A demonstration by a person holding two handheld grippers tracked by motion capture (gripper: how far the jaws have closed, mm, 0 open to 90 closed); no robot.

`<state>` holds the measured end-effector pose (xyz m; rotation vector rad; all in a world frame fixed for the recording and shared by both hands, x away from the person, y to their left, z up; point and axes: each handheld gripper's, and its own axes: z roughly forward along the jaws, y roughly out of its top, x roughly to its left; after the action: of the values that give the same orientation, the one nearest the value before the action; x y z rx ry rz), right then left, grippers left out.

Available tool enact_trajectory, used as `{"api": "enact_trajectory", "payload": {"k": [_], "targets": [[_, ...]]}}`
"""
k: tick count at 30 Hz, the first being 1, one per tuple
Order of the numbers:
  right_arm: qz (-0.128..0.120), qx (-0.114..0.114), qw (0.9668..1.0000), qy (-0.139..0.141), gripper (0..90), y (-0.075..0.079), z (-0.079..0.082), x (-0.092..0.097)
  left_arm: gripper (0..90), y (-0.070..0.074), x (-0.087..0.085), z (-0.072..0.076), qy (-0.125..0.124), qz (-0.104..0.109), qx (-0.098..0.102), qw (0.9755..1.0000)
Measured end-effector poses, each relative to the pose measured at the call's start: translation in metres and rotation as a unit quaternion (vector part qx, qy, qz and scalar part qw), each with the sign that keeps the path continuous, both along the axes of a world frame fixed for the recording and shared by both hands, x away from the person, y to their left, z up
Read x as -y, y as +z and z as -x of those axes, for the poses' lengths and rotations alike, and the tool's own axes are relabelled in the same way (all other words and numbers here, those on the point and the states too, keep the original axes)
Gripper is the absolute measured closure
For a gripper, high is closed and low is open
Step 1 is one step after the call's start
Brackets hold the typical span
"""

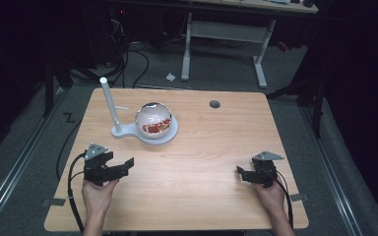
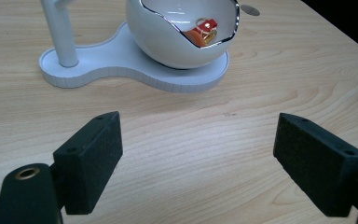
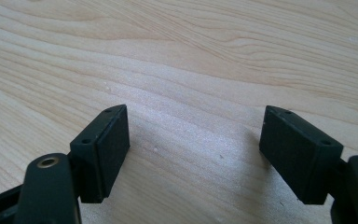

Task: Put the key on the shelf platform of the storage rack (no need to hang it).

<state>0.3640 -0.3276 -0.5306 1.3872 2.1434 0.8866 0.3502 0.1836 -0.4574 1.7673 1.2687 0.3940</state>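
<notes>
Nothing grabbed yet, I'd say. Both tongs, left (image 1: 128, 163) and right (image 1: 240, 172), gape apart over bare tabletop (image 1: 202, 147). The bowl (image 1: 153, 119) (red-gold trinket inside) sits on its stand (image 1: 170, 133), just ahead of the left one.

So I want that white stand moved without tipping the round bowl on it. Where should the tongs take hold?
Probably the upright post near its foot, coming from the left tongs' side. It is slim, stands apart from the bowl, and fits between open jaws; the base lies flat and low.
</notes>
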Motion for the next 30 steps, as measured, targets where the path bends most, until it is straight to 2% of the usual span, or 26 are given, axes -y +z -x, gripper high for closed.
{"api": "enact_trajectory", "payload": {"k": [5,12,18,21,23,30], "targets": [[0.000,0.000,1.0000,0.000,24.1,0.000,0.000,0.000,15.5,-0.007,0.007,-0.002,-0.007,-0.009,-0.007,0.9999],[0.000,0.000,1.0000,0.001,24.2,0.000,0.000,0.000,15.5,-0.017,0.018,-0.005,-0.016,-0.023,-0.007,0.9996],[0.000,0.001,1.0000,0.001,24.2,0.000,0.000,0.000,15.6,-0.026,0.024,-0.008,-0.017,-0.024,-0.018,0.9994],[-0.001,0.000,1.0000,0.000,24.2,0.000,0.000,0.000,15.7,-0.029,0.026,-0.009,-0.022,-0.002,-0.023,0.9995],[-0.001,0.000,1.0000,0.000,24.2,0.000,0.000,0.000,15.9,-0.030,0.028,-0.010,-0.024,0.001,-0.028,0.9993],[0.000,0.000,1.0000,0.001,24.2,0.000,0.000,0.000,16.3,-0.037,0.032,-0.014,-0.019,-0.007,-0.031,0.9993]]}}
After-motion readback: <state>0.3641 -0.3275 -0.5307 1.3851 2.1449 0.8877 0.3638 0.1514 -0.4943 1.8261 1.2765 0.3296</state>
